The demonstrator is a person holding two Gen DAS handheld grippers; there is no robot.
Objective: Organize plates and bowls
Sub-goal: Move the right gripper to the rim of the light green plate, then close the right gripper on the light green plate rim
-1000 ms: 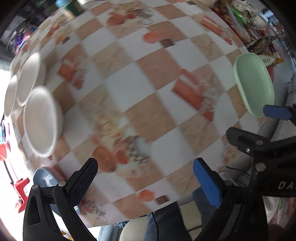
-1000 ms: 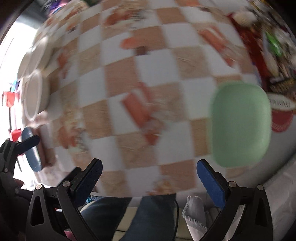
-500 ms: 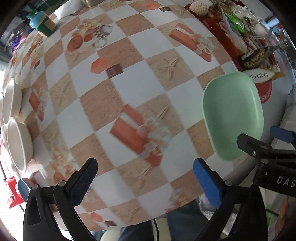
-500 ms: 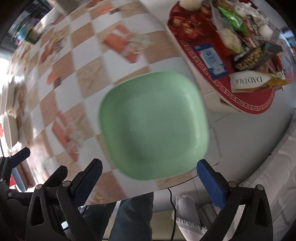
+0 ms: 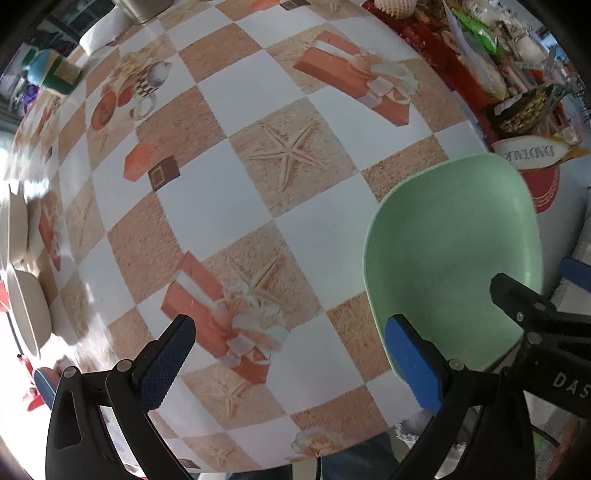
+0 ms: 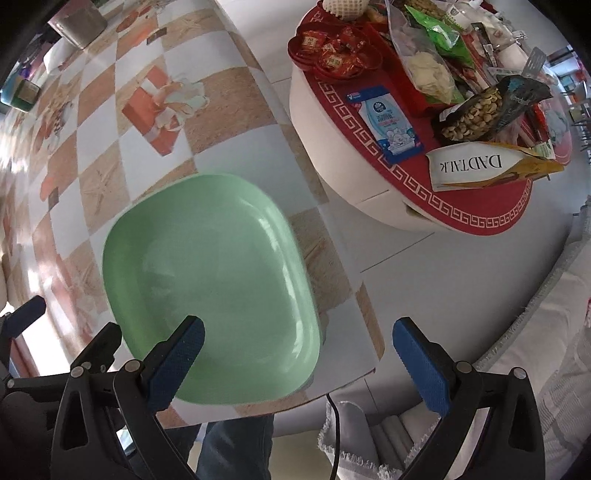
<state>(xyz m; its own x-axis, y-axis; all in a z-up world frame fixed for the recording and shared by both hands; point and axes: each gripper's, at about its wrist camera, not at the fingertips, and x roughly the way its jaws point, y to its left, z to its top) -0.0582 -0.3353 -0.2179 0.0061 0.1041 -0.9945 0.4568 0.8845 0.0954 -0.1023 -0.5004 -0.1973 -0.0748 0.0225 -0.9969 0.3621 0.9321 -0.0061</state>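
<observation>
A pale green square plate lies near the table's front right corner; it also shows in the left wrist view. My right gripper is open above the plate's near right rim, its left finger over the plate. My left gripper is open and empty over the checked tablecloth, its right finger at the plate's left edge. White bowls stand at the table's far left edge.
The checked tablecloth covers the table. A low round table with a red mat and many snack packets stands right of it. A metal pot and a blue-lidded jar stand at the back.
Both grippers have swung right from the white bowls toward the green plate, which now lies under the right gripper. Both stay open.
</observation>
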